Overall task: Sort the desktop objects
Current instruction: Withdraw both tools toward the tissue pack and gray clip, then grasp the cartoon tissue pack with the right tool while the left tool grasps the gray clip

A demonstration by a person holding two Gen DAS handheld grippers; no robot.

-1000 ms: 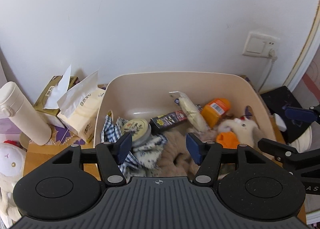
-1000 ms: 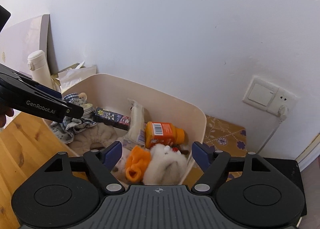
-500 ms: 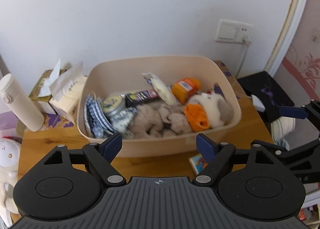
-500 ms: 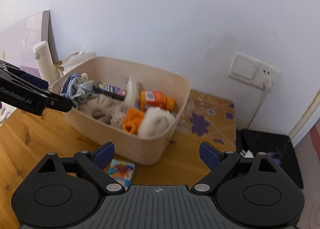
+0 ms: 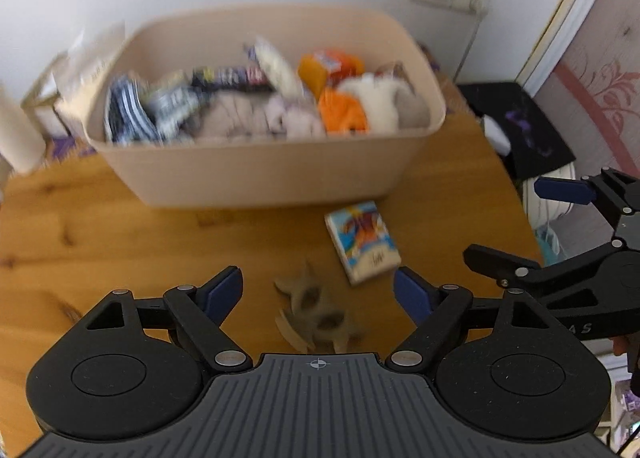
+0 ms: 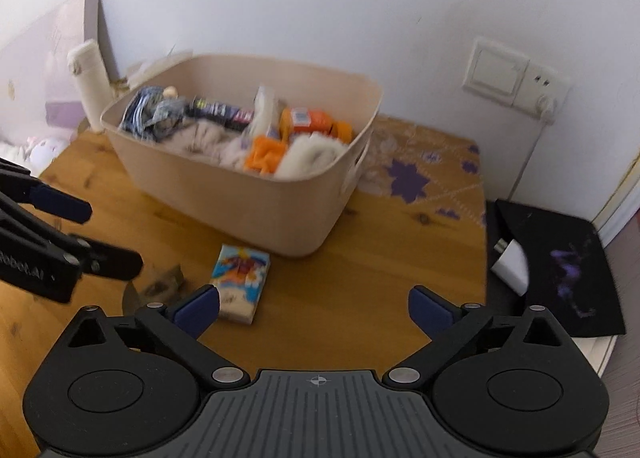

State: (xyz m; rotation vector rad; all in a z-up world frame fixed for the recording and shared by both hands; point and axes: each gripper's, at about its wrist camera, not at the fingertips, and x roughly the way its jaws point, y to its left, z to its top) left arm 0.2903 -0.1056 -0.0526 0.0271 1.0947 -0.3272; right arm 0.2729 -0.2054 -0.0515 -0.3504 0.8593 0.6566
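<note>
Seen from the left wrist view, the left gripper has its jaws spread wide with nothing clamped, and a crumpled brown cardboard scrap lies on the wooden tabletop in the gap between the blue pads, untouched. Just beyond the right pad sits a small colourful card box, flat on the wood. Behind it stands the beige plastic storage bin, filled with soft fabrics, an orange bottle and other blurred items (the picture is smeared by motion). At the right edge the right gripper shows from the side.

From the right wrist view, the right gripper is opening its jaws, already very wide, with bare table between them. The card box lies just beside its left pad, near the bin. The cardboard scrap sits under the left gripper, which enters from the left.
</note>
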